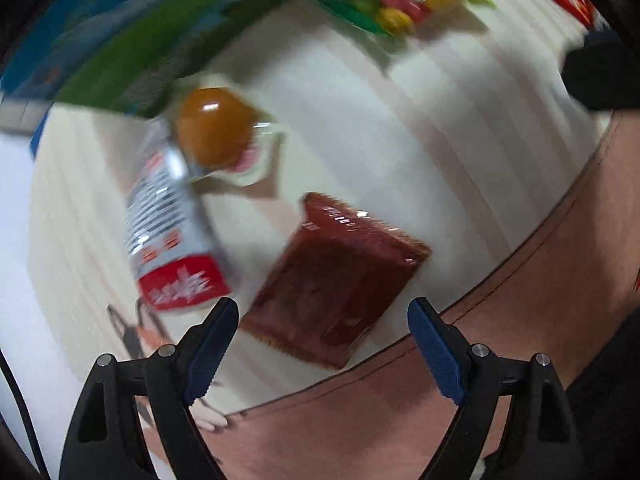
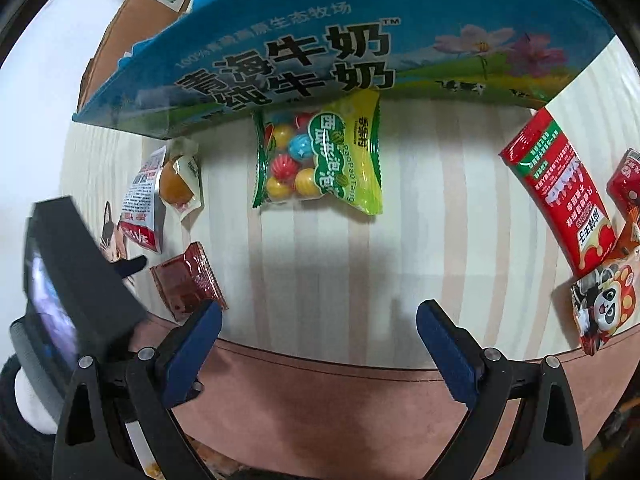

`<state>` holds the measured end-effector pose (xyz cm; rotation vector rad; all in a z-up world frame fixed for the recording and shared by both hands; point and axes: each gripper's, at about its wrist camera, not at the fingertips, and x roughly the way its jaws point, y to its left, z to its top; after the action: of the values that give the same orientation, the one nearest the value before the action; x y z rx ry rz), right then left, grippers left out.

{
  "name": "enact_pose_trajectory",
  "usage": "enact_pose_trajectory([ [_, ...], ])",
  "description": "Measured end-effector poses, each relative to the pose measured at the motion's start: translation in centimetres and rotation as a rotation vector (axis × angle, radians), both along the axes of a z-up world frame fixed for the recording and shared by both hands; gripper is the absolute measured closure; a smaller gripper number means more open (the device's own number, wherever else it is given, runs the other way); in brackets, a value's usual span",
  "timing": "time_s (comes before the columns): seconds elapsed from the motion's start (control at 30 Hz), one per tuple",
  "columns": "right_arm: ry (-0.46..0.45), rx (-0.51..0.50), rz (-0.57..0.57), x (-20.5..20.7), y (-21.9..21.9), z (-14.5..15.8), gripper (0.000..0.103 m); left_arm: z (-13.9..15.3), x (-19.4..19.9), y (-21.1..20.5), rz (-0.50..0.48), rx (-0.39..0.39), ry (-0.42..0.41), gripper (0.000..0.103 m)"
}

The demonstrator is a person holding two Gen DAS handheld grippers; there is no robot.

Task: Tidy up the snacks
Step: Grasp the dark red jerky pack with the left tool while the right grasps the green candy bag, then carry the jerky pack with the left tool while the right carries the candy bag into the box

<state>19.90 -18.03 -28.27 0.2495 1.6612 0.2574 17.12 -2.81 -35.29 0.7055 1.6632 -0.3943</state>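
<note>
Snacks lie on a striped cloth [image 2: 420, 208]. My left gripper [image 1: 323, 350] is open and empty, just above and in front of a dark red square packet [image 1: 340, 280], which also shows in the right wrist view [image 2: 186, 284]. Beside it lie a red-and-silver sachet [image 1: 172, 236] and an orange jelly cup [image 1: 216, 128]. A green gumball bag [image 2: 320, 156] lies mid-cloth. My right gripper [image 2: 319, 334] is open and empty over bare cloth near the front edge. The left wrist view is blurred.
A blue milk carton box [image 2: 300, 56] stands behind the snacks, with a brown cardboard box [image 2: 132, 12] behind it. At the right lie a long red packet [image 2: 560, 188], a panda packet [image 2: 604, 304] and a small red packet [image 2: 628, 176]. The left gripper's body [image 2: 72, 280] shows at left.
</note>
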Motion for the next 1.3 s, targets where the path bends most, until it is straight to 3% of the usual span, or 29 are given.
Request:
enact_pose_trajectory([
  [0.07, -0.007, 0.002, -0.01, 0.3, -0.1, 0.0, 0.003, -0.2, 0.0, 0.0, 0.021, -0.017, 0.004, 0.021],
  [0.13, -0.022, 0.009, -0.027, 0.8, -0.2, 0.0, 0.003, -0.1, 0.0, 0.5, 0.111, -0.062, 0.039, 0.041],
  [0.17, -0.03, 0.013, -0.032, 1.1, -0.3, 0.1, 0.003, 0.1, 0.3, 1.1, 0.151, -0.076, 0.042, 0.043],
  [0.27, -0.065, 0.02, -0.05, 2.1, -0.1, -0.1, 0.003, 0.0, 0.4, 2.8, 0.346, -0.089, 0.049, 0.044],
  [0.33, -0.088, 0.013, -0.058, 3.0, 0.3, -0.4, 0.003, -0.4, 0.2, 4.6, 0.553, -0.069, 0.072, 0.044],
  [0.37, -0.098, 0.008, -0.061, 3.3, 0.5, -0.5, 0.003, -0.6, -0.1, 5.7, 0.683, -0.093, 0.098, 0.044],
  [0.43, -0.118, -0.02, -0.061, 4.1, 1.0, -0.9, 0.003, -0.6, -0.5, 7.2, 0.839, -0.123, 0.108, 0.044],
  [0.53, -0.136, -0.085, -0.056, 5.4, 1.5, -1.5, 0.003, -0.9, -1.2, 8.3, 0.968, -0.163, 0.131, 0.044],
  [0.63, -0.129, -0.108, -0.06, 6.3, 2.0, -2.3, 0.003, -1.3, -1.8, 8.7, 0.97, -0.159, 0.136, 0.042],
  [0.77, -0.126, -0.147, -0.051, 7.3, 2.7, -3.3, 0.004, -1.7, 0.0, 7.1, 0.882, -0.111, 0.12, 0.04],
  [0.93, -0.15, -0.184, -0.01, 7.8, 3.4, -3.0, 0.03, -1.8, -0.1, 6.1, 0.841, -0.084, 0.082, 0.045],
  [1.0, -0.163, -0.193, 0.008, 7.7, 3.4, -2.6, 0.035, -1.7, 0.0, 5.8, 0.847, -0.086, 0.074, 0.047],
  [1.17, -0.15, -0.183, 0.052, 6.4, 3.0, -2.2, 0.038, -0.9, -0.1, 5.6, 0.862, -0.098, 0.062, 0.048],
  [1.3, -0.117, -0.146, 0.063, 4.7, 2.0, -2.2, 0.039, 1.5, -0.4, 5.5, 0.866, -0.118, 0.051, 0.049],
])
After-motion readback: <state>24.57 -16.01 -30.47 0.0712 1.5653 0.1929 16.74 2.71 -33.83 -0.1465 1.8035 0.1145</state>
